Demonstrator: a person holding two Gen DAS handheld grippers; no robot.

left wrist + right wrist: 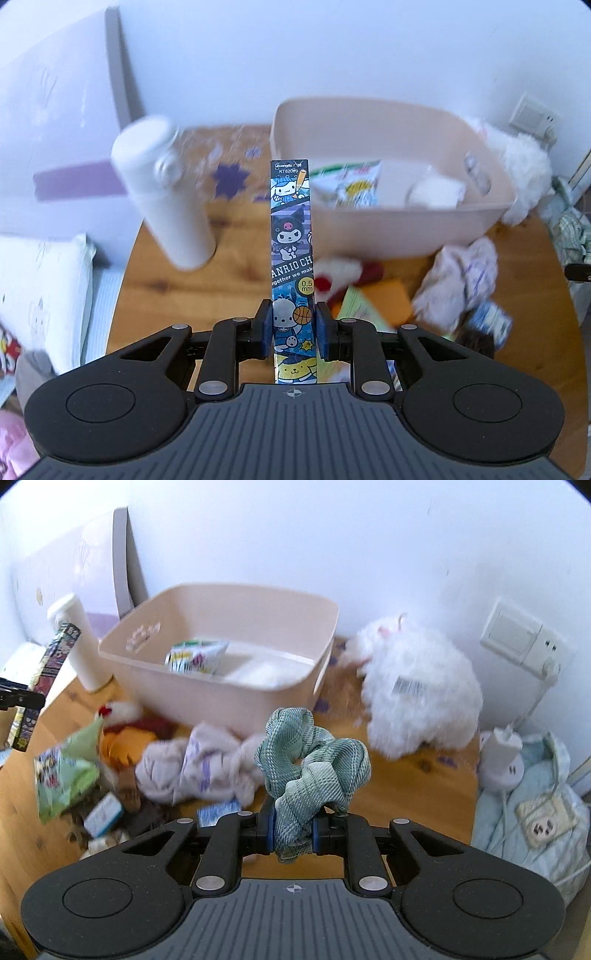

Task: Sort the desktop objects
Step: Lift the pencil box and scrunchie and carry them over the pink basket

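Note:
My left gripper [294, 330] is shut on a long cartoon-printed pen box [291, 236], which stands upright between the pads above the wooden table [229, 288]. The same pen box [48, 664] shows at the left edge of the right wrist view. In my right gripper [293, 830], shut, hangs a green plaid scrunchie [314, 760], bunched above the pads. Beyond both stands a pale pink bin [406, 221] [221, 686] holding a snack packet [195, 657] and a white item [436, 192].
A white bottle [166, 192] [79, 642] stands left of the bin. A white plush toy [417, 690] lies at its right. Crumpled pale cloth [199, 768], a green packet [66, 771], an orange item [391, 302] and small boxes litter the table. A charger [498, 753] sits far right.

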